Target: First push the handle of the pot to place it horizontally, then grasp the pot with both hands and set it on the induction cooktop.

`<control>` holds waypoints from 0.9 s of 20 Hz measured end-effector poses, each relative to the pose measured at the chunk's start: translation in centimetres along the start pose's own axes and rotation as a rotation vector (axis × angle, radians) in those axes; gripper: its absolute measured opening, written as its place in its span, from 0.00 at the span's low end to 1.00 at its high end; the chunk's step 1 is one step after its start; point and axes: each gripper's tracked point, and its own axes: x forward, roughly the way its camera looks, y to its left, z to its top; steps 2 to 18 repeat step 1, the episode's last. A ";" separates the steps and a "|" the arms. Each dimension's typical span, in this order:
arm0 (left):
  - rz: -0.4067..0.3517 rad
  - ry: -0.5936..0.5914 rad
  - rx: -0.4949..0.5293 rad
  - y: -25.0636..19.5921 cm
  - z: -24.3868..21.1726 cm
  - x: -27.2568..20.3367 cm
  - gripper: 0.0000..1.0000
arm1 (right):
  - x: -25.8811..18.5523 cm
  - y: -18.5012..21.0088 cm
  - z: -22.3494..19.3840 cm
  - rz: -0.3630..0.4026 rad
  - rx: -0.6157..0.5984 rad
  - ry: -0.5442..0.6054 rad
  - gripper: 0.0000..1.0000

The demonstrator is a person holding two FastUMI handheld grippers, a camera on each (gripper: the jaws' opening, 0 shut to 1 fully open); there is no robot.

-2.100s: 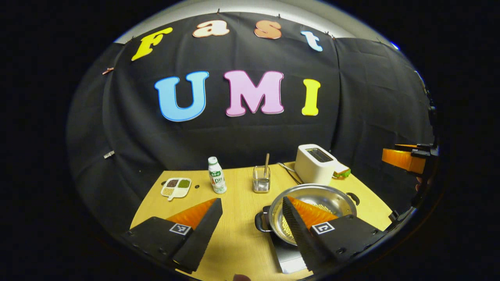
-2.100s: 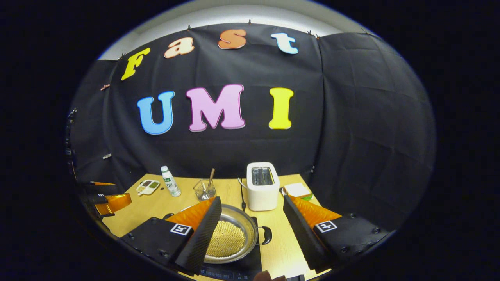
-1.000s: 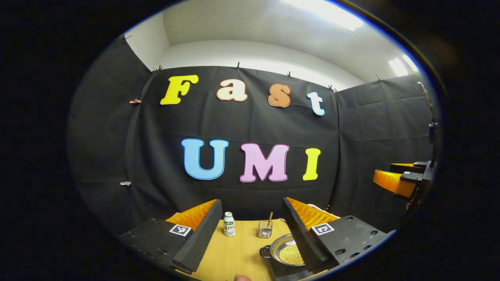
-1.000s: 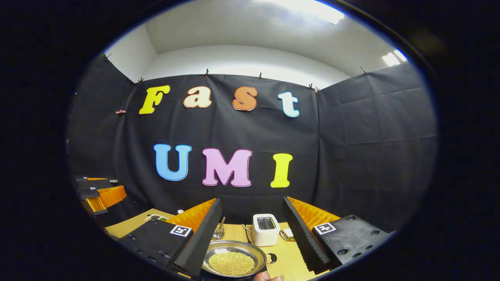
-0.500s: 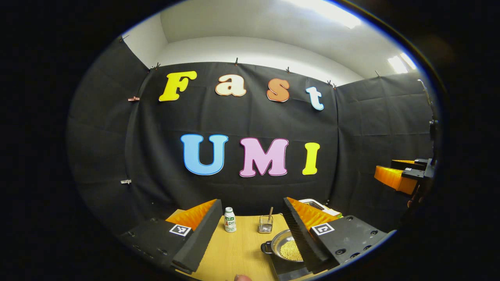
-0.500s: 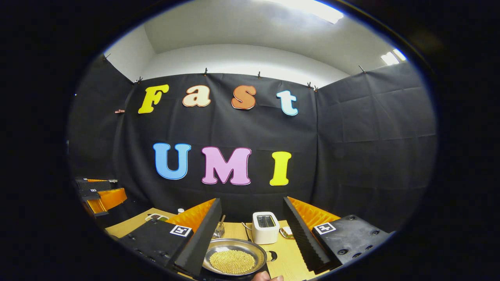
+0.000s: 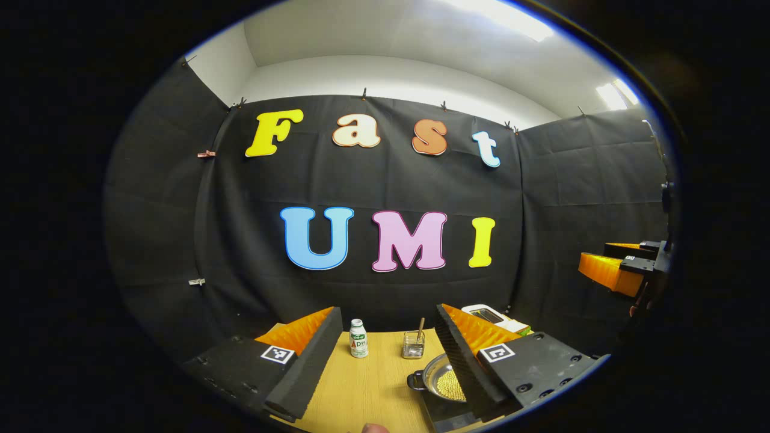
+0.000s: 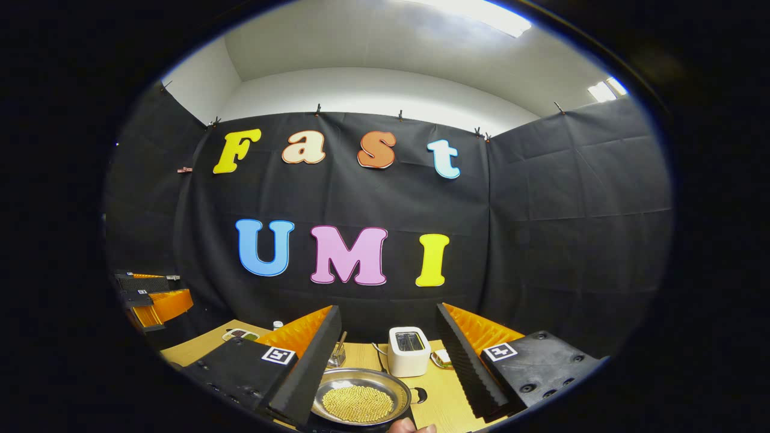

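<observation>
A steel pot (image 7: 444,381) holding yellow beans sits on the dark induction cooktop (image 7: 446,411) at the table's near right, one black side handle (image 7: 415,380) pointing left. My left gripper (image 7: 388,310) is open, raised and well back from it, its right finger hiding part of the pot. In the right gripper view the pot (image 8: 361,398) lies low between the fingers, its other handle (image 8: 420,395) to the right. My right gripper (image 8: 388,308) is open too, above and behind the pot. Each gripper appears at the far side of the other's view: right gripper (image 7: 619,269), left gripper (image 8: 151,298).
On the wooden table (image 7: 367,391) stand a small white bottle (image 7: 358,347), a glass holder with a stick (image 7: 413,346) and a white toaster (image 8: 409,350). A divided dish (image 8: 239,334) lies far left. A sandwich-like item (image 8: 444,358) rests beside the toaster.
Both grippers have drawn back and tilted up from the pot since two seconds ago. In the last half second they barely move. The pot stays on the cooktop.
</observation>
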 end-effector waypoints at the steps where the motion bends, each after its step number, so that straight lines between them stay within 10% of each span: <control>1: 0.000 0.000 0.001 0.0 0.0 0.1 0.96 | 0.0 0.0 0.0 0.000 0.002 0.002 0.97; 18: 0.000 0.000 0.001 0.0 0.0 0.1 0.96 | 0.0 0.0 0.0 0.000 0.002 0.002 0.97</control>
